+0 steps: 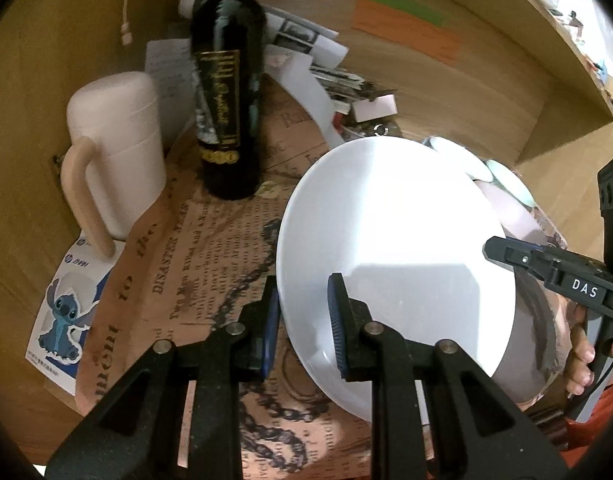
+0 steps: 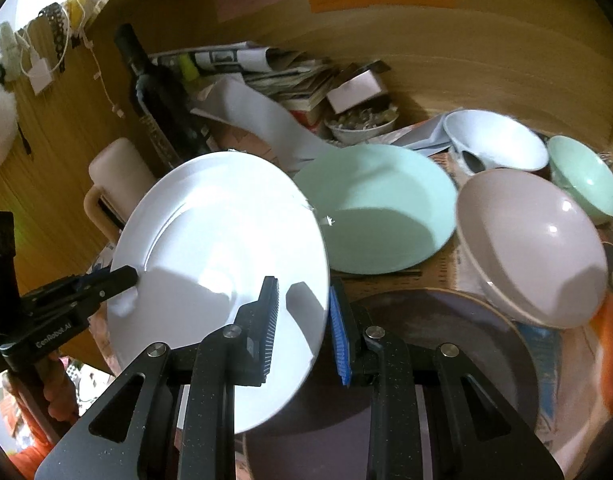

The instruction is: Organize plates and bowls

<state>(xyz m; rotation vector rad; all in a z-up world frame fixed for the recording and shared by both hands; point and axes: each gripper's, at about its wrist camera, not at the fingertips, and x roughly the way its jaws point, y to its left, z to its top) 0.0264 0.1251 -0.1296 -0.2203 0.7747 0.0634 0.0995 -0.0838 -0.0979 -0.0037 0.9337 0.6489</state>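
Left wrist view: white plate (image 1: 394, 248) tilted above newspaper-print mat (image 1: 210, 264), rim pinched on opposite edges by left gripper (image 1: 304, 320) and right gripper (image 2: 304, 328), near mint plate (image 2: 386, 204).

- The wine bottle (image 1: 226, 92) loses its neck at your left view's twelve o'clock edge.
- The white plate (image 2: 222, 264) hides most of the pink mug (image 2: 118, 176) and part of the dark plate (image 2: 446, 344).
- Towards two o'clock, the green bowl (image 2: 586, 180) blurs.
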